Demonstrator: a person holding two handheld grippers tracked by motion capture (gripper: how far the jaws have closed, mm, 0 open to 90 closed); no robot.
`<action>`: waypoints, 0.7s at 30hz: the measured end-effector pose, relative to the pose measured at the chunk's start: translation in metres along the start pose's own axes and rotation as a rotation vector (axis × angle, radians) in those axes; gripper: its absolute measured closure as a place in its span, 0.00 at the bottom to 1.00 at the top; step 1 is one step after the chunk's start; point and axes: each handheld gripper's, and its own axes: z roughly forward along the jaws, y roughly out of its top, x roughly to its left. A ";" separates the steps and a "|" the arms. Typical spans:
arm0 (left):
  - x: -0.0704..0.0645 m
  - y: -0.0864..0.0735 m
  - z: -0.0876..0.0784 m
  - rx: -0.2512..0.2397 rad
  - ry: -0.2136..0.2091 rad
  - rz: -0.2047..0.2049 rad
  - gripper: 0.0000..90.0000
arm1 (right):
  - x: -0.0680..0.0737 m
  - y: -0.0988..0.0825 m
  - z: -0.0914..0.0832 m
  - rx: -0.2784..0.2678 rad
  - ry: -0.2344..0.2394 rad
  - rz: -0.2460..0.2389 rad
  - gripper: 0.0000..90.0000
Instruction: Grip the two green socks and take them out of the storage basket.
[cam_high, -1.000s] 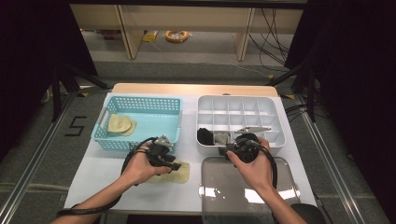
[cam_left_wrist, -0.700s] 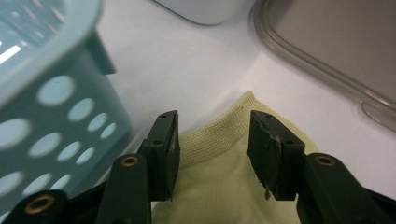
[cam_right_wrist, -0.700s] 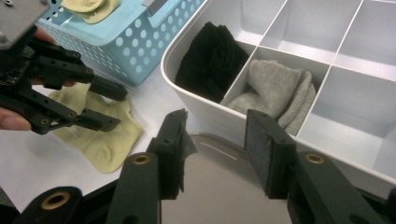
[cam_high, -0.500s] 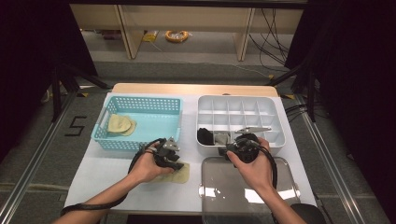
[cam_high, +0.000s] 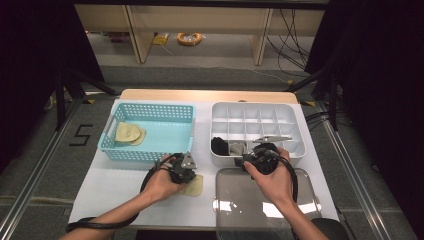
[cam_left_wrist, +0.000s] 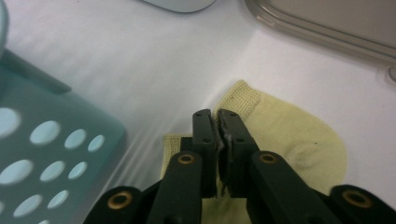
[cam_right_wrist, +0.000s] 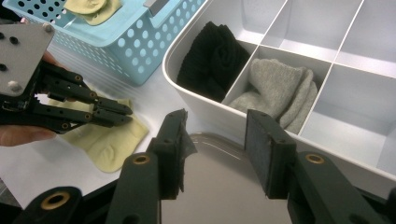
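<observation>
Left gripper view shows your left gripper (cam_left_wrist: 217, 122), jaws just closed, pinching the yellow sock (cam_left_wrist: 289, 135) lying on the white table (cam_left_wrist: 140, 60) beside the blue basket (cam_left_wrist: 42, 140). Your right gripper (cam_right_wrist: 215, 140) hangs wide open, holding nothing, above the clear lid (cam_right_wrist: 219, 186).

A lab-like recording room: dark curtains (cam_high: 30, 75), taped floor number (cam_high: 81, 135), loose cables (cam_high: 295, 30).
</observation>
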 end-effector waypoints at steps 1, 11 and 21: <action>0.000 -0.001 0.000 -0.005 -0.008 -0.016 0.97 | 0.001 0.000 0.000 0.001 0.003 0.005 0.66; -0.013 -0.001 -0.008 -0.034 -0.114 -0.019 0.97 | 0.000 0.000 -0.002 -0.005 0.005 0.001 0.66; -0.009 0.003 -0.027 -0.166 -0.109 -0.074 0.69 | -0.001 0.000 -0.002 0.004 0.000 -0.001 0.66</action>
